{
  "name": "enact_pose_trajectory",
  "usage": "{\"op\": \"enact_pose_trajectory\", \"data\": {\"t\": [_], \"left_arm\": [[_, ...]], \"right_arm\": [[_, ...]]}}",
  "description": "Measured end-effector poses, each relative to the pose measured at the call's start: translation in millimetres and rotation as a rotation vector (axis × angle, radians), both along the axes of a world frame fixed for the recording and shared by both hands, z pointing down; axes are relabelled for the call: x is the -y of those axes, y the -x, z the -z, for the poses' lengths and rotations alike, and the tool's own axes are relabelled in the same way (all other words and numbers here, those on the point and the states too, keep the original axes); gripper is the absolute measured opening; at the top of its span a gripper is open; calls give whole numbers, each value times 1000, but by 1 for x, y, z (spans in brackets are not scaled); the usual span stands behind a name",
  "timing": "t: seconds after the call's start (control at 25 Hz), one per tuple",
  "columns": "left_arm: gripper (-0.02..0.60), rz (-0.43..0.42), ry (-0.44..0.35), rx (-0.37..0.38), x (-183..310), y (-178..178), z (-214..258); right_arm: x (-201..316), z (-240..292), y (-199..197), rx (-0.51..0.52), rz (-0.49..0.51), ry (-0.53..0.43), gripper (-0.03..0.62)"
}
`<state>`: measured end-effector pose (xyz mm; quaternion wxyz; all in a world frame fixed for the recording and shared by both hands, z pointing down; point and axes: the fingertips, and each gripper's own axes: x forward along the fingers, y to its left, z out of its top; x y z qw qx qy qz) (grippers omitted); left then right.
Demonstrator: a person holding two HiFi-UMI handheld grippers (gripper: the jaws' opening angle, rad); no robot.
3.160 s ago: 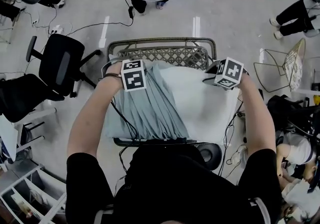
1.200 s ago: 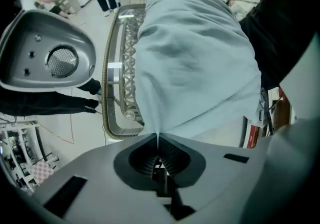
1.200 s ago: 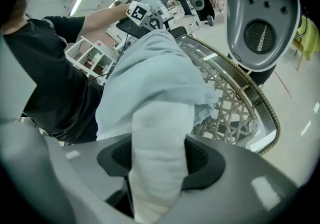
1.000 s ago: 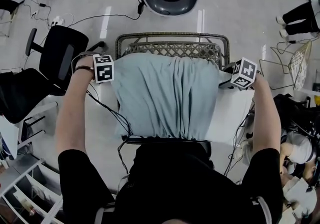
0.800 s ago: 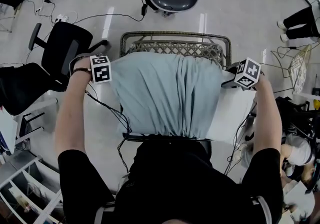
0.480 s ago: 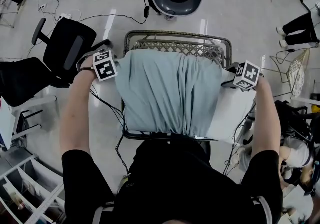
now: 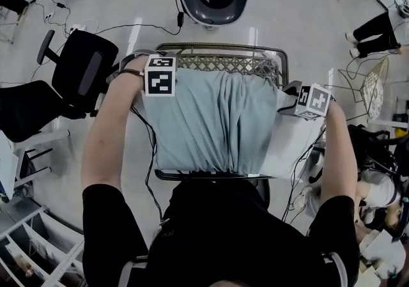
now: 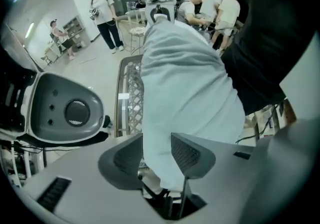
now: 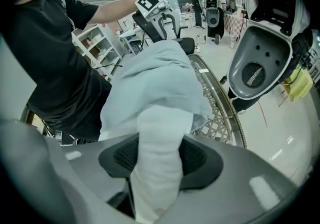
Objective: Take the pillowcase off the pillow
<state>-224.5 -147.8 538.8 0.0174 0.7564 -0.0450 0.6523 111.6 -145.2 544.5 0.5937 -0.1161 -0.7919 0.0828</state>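
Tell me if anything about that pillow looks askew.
The pillowcase is bunched in folds and covers only part of the pillow. The pillow's bare white end sticks out past the wicker seat on the right, pinched by the right gripper.

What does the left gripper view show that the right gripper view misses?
Only the left gripper view: the left gripper, its jaws just opened, with the pillowcase lying between them unpinched. Only the right gripper view: the right gripper shut on the white pillow, which pokes out bare past the pillowcase's edge. Both: the pillowcase, the lattice frame under it, the grey pod-shaped machine and the person in black.
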Motion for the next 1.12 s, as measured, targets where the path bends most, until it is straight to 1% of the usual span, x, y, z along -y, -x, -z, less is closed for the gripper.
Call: {"op": "enact_pose_trajectory", "data": {"t": [0.04,0.12,0.16,0.2,0.28,0.36,0.4,0.44,0.48,0.52,0.64,0.72,0.84,0.96,1.04,1.12], "left_arm": [[178,6,19,-54,0,-14,10],[178,49,35,-195,5,-47,31],[178,67,33,-244,9,-62,37],[178,73,29,-264,12,-75,39],[178,50,18,-241,13,-92,30],[175,28,27,-208,7,-101,17],[131,23,38,-195,3,-103,11],[56,21,46,-181,-1,-101,6],[21,21,45,-165,-4,-98,2],[8,21,38,-148,-6,-93,0],[5,19,10,-89,-11,-72,-3],[5,18,6,-72,-17,-59,-1],[4,41,22,-67,-30,-41,1],[5,71,11,-77,-36,-35,5],[6,82,-26,-117,-29,-44,15],[8,81,-55,-165,-20,-63,26]], "right_arm": [[-1,2,1,5,-3,-3,232],[-5,7,4,10,-8,-6,229],[-6,10,5,12,-6,-10,229],[-6,11,6,15,2,-18,227],[-7,13,8,23,19,-36,225],[-10,16,11,27,17,-41,222],[-12,17,11,26,12,-42,222],[-11,16,10,24,8,-45,221],[-10,14,8,23,4,-50,216],[-8,12,7,25,-1,-56,213],[-5,10,6,43,-35,-52,207],[-3,9,5,66,-54,-39,204],[-4,9,4,89,-66,-19,198],[-10,15,9,85,-32,-29,190],[-14,24,17,79,-2,-49,189],[-14,29,25,83,10,-63,186]]}}
